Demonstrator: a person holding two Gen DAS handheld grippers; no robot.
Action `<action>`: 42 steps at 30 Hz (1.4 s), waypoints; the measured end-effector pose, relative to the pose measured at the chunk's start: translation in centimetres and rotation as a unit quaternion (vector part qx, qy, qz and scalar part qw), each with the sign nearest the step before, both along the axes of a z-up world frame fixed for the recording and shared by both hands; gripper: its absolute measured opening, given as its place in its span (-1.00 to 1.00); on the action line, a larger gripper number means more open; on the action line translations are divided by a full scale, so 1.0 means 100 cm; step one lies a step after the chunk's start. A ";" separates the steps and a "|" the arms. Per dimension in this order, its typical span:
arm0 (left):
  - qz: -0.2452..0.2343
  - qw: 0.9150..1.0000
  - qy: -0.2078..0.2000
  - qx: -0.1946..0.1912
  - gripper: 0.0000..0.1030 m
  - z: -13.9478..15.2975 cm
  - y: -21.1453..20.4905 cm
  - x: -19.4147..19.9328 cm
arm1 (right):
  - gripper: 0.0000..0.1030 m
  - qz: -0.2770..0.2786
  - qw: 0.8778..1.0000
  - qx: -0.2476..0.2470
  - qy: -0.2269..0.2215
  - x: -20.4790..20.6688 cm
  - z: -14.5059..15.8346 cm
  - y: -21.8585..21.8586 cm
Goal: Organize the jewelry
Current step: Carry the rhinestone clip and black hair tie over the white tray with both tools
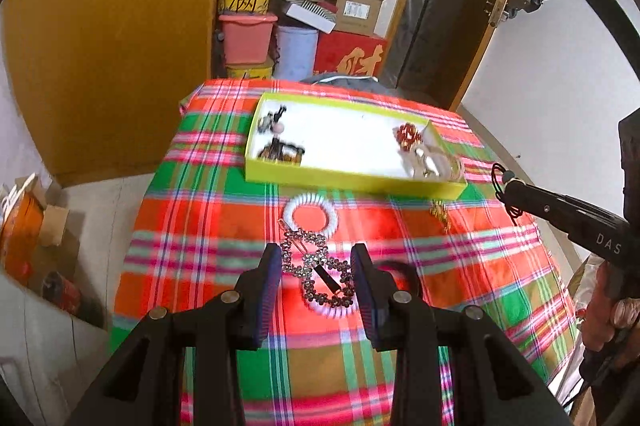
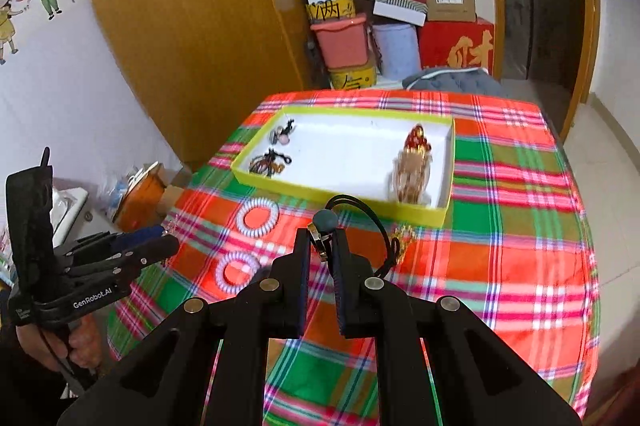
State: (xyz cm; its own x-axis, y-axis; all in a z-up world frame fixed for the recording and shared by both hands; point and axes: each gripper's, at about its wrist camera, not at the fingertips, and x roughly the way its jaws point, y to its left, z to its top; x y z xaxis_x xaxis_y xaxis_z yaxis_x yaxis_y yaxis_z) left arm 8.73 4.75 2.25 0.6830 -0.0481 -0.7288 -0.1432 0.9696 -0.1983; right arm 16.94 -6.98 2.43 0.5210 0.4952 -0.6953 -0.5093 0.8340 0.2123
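A yellow-green tray [image 1: 352, 182] [image 2: 344, 195] with a white floor sits on the plaid cloth and holds dark hair ties [image 2: 269, 163], a red beaded piece [image 2: 417, 140] and gold clips [image 2: 410, 182]. My left gripper [image 1: 316, 258] is open, its jaws astride a rhinestone hair clip [image 1: 316, 262] that lies over a white coil band [image 1: 334, 308]. Another white coil band [image 1: 310, 214] [image 2: 257, 217] lies nearer the tray. My right gripper [image 2: 322, 238] is shut on a black cord with a grey bead [image 2: 325, 219], held above the cloth just before the tray.
A gold trinket [image 2: 402, 240] [image 1: 440, 212] lies on the cloth near the tray's right corner. A second coil band [image 2: 236, 272] lies to the left. A wooden wardrobe [image 2: 180, 6], stacked boxes and buckets [image 2: 380, 34] stand beyond the table.
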 end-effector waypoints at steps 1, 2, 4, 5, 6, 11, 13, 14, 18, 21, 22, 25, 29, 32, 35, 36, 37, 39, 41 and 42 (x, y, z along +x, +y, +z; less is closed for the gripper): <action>-0.002 1.000 -0.003 0.003 -0.30 0.003 0.000 0.004 | -0.79 0.000 1.000 0.000 -0.002 0.003 0.001 0.001; -0.004 1.000 -0.006 0.008 -0.30 0.006 0.000 0.009 | -0.79 -0.001 1.000 0.001 -0.003 0.008 0.003 0.001; -0.009 1.000 -0.010 0.011 -0.30 0.010 0.000 0.017 | -0.79 -0.002 1.000 0.003 -0.004 0.015 0.005 0.003; -0.011 1.000 -0.012 0.013 -0.30 0.013 0.001 0.023 | -0.79 -0.001 1.000 0.003 -0.006 0.019 0.007 0.004; -0.012 1.000 -0.014 0.015 -0.30 0.015 0.002 0.028 | -0.79 -0.001 1.000 0.002 -0.008 0.023 0.008 0.005; -0.017 0.999 -0.020 0.020 -0.30 0.022 0.007 0.055 | -0.79 0.000 1.000 -0.001 -0.013 0.044 0.012 0.013; -0.020 0.999 -0.023 0.025 -0.30 0.024 0.009 0.067 | -0.79 0.001 1.000 -0.005 -0.015 0.052 0.013 0.017; -0.021 0.999 -0.024 0.027 -0.30 0.025 0.010 0.072 | -0.79 0.002 1.000 -0.008 -0.016 0.057 0.013 0.019; -0.024 0.999 -0.024 0.028 -0.30 0.025 0.015 0.096 | -0.79 0.003 1.000 -0.013 -0.018 0.077 0.011 0.026; -0.024 0.999 -0.024 0.028 -0.30 0.023 0.020 0.114 | -0.79 0.003 1.000 -0.018 -0.015 0.095 0.005 0.032; -0.024 0.999 -0.024 0.027 -0.30 0.023 0.022 0.120 | -0.79 0.003 1.000 -0.020 -0.013 0.100 0.003 0.033; -0.027 0.999 -0.023 0.027 -0.30 0.020 0.025 0.138 | -0.79 0.003 1.000 -0.026 -0.005 0.120 -0.004 0.037; -0.033 0.999 -0.011 0.030 -0.30 0.009 0.028 0.163 | -0.79 0.001 0.999 -0.036 0.015 0.146 -0.019 0.044; -0.035 0.999 0.000 0.028 -0.30 -0.004 0.030 0.181 | -0.79 0.001 0.998 -0.047 0.034 0.163 -0.033 0.052; -0.033 0.999 0.016 0.023 -0.30 -0.019 0.034 0.196 | -0.79 0.001 0.997 -0.065 0.052 0.175 -0.048 0.061; -0.031 0.999 0.023 0.023 -0.30 -0.026 0.034 0.202 | -0.79 0.001 0.996 -0.068 0.058 0.178 -0.053 0.063; -0.031 0.999 0.028 0.023 -0.30 -0.031 0.035 0.205 | -0.79 0.000 0.995 -0.071 0.064 0.181 -0.057 0.065; -0.031 0.999 0.036 0.022 -0.30 -0.040 0.036 0.209 | -0.79 -0.002 0.994 -0.077 0.076 0.185 -0.066 0.068; -0.031 0.998 0.044 0.020 -0.30 -0.050 0.039 0.213 | -0.79 -0.005 0.993 -0.083 0.085 0.188 -0.073 0.070; -0.031 0.998 0.048 0.020 -0.30 -0.054 0.040 0.214 | -0.79 -0.007 0.992 -0.087 0.088 0.189 -0.076 0.070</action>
State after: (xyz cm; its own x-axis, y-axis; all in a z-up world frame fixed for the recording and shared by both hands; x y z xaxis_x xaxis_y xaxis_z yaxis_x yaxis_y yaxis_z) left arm 30.11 8.72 -3.17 0.6067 -0.0573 -0.7928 -0.1001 0.9839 -0.1478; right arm 35.85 0.04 -5.19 0.3889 0.3535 -0.8508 -0.4654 0.8723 0.1497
